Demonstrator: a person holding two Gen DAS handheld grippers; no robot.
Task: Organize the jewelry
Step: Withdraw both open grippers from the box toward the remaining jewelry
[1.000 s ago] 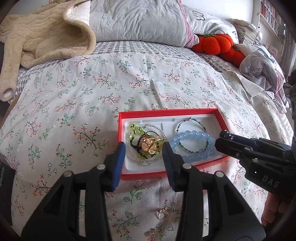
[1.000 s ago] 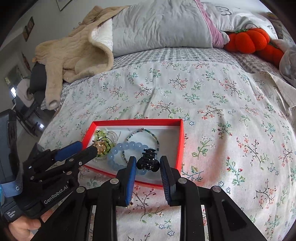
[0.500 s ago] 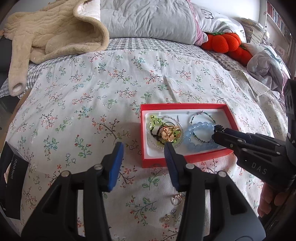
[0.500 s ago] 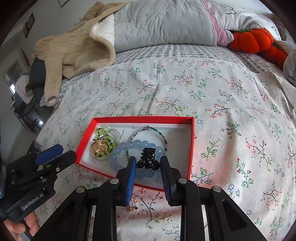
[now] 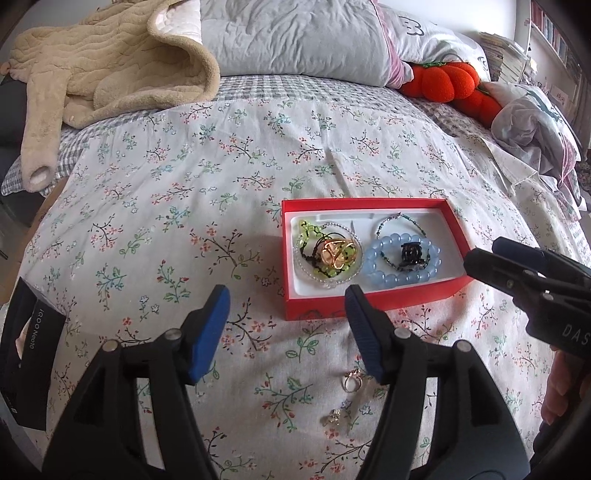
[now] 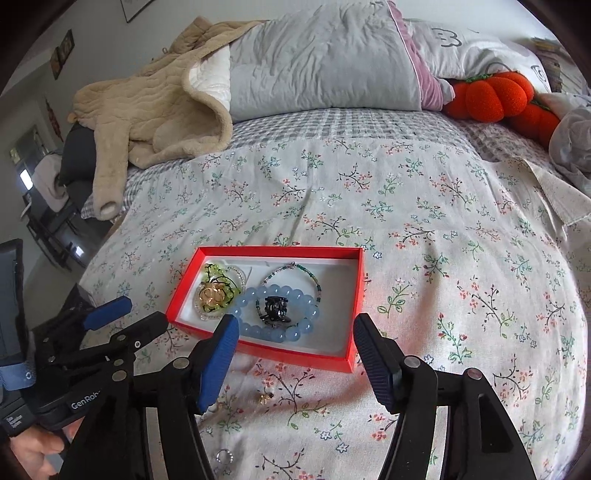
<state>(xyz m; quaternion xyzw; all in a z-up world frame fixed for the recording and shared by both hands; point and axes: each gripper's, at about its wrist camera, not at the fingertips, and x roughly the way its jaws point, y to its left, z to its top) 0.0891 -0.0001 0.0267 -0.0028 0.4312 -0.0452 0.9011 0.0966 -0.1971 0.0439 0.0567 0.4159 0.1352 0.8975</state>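
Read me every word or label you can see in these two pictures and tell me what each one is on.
"iQOO Neo10", as best it reads, sideways on the black box at the bed's left edge.
"DAS", cut off by the frame, on the right gripper body.
"GenRob", partly hidden, on the left gripper body.
A small white label on that gripper's handle is too small to read.
The pillow's dark print is a drawing, not words.

Red jewelry box (image 6: 334,360) sitting open on bed
Black hair claw (image 6: 274,309) lying inside blue bead bracelet (image 6: 255,329); rings (image 5: 351,382) lying outside.
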